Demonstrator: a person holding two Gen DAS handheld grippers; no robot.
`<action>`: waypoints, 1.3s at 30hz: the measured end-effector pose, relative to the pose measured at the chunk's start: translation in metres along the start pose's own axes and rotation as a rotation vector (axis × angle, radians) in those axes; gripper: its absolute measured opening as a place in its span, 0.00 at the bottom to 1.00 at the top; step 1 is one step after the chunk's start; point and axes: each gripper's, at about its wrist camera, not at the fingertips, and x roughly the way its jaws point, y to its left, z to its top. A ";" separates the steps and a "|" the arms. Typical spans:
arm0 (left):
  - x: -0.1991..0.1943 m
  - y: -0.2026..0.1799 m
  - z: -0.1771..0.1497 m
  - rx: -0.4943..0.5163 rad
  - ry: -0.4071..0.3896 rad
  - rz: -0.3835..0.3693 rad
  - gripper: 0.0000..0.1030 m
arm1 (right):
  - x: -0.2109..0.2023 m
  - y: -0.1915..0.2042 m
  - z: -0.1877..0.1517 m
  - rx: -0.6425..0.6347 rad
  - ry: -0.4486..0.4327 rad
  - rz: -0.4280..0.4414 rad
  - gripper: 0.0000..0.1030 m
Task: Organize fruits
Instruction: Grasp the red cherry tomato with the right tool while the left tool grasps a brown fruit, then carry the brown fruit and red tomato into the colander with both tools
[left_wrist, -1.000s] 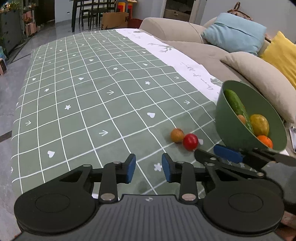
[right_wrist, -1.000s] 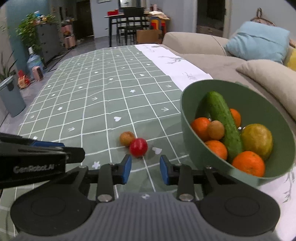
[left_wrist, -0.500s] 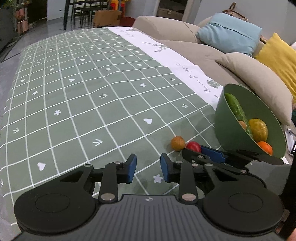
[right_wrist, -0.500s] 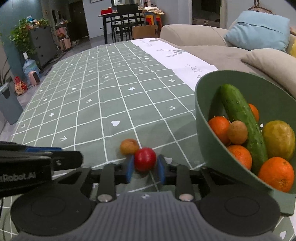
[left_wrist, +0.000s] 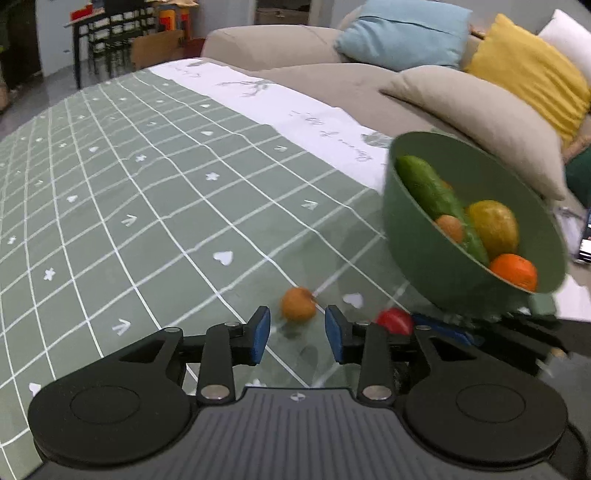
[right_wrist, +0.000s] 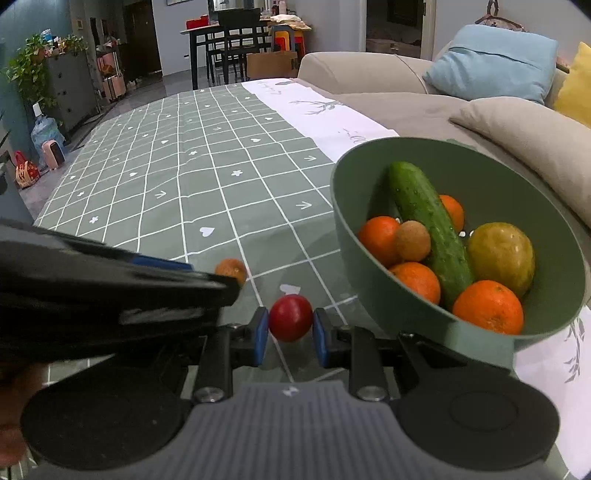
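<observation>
A small red fruit (right_wrist: 290, 322) sits between the blue pads of my right gripper (right_wrist: 289, 335), which is shut on it just above the green checked tablecloth (right_wrist: 207, 184). It also shows in the left wrist view (left_wrist: 394, 322). A small orange-brown fruit (left_wrist: 297, 305) lies on the cloth just ahead of my left gripper (left_wrist: 297, 338), which is open and empty. In the right wrist view this fruit (right_wrist: 232, 270) is partly hidden behind the left gripper. A green bowl (right_wrist: 354, 280) on the right holds a cucumber (right_wrist: 428, 218), several oranges and a yellow-green fruit.
A beige sofa (right_wrist: 369, 77) with blue, beige and yellow cushions runs along the table's right side. A white strip of cloth (right_wrist: 325, 114) borders the green cloth there. A dining table and chairs (right_wrist: 236, 40) stand far behind.
My right gripper has closed on the red fruit and lifted it slightly. My left gripper has moved forward and right, so the orange-brown fruit now lies just ahead of its open fingers.
</observation>
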 end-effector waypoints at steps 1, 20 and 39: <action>0.003 -0.001 0.001 -0.001 0.001 0.001 0.40 | 0.001 -0.001 0.000 0.002 0.003 0.003 0.21; 0.016 -0.009 0.004 -0.020 0.050 0.026 0.24 | 0.009 -0.018 0.001 0.056 0.057 0.009 0.21; -0.072 -0.032 -0.013 -0.115 0.040 0.001 0.24 | -0.067 -0.026 0.003 -0.063 0.101 0.140 0.21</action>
